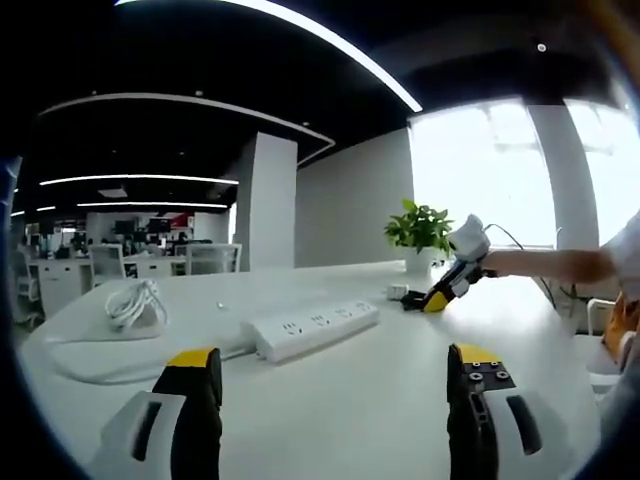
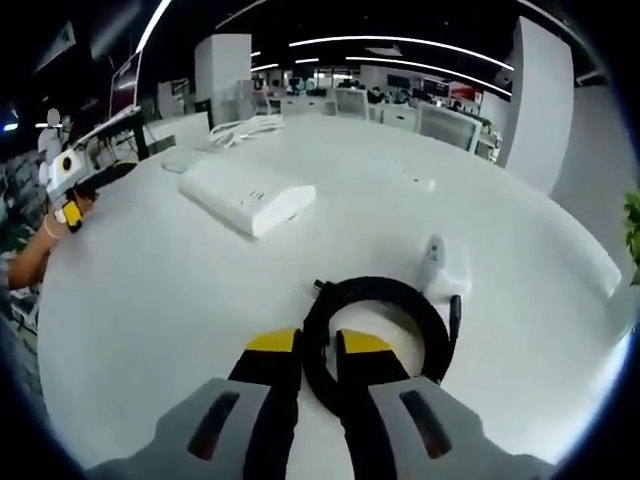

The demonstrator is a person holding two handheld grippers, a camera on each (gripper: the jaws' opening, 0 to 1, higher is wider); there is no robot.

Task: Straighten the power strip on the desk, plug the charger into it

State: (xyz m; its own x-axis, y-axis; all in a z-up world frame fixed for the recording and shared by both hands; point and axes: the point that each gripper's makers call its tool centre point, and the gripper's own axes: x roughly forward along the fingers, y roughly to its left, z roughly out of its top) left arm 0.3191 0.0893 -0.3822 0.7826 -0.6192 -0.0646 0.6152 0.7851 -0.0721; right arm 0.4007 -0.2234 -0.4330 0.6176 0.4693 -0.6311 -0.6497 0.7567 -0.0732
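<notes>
The white power strip (image 1: 312,328) lies at an angle on the white desk (image 1: 380,400), a little ahead of my open left gripper (image 1: 335,362), which holds nothing. In the right gripper view the strip (image 2: 250,195) lies ahead to the left. The white charger (image 2: 440,265) rests on the desk with its black cable (image 2: 400,300) coiled in a loop. My right gripper (image 2: 320,348) is shut on the near side of that loop. In the left gripper view the right gripper (image 1: 450,285) reaches in from the right on a person's arm, down at the black cable (image 1: 410,298).
A coiled white cord (image 1: 135,300) lies at the desk's left end, also visible far back as the white cord (image 2: 245,128). A potted plant (image 1: 420,232) stands behind the right gripper by the window. Office desks and chairs (image 1: 60,275) fill the background.
</notes>
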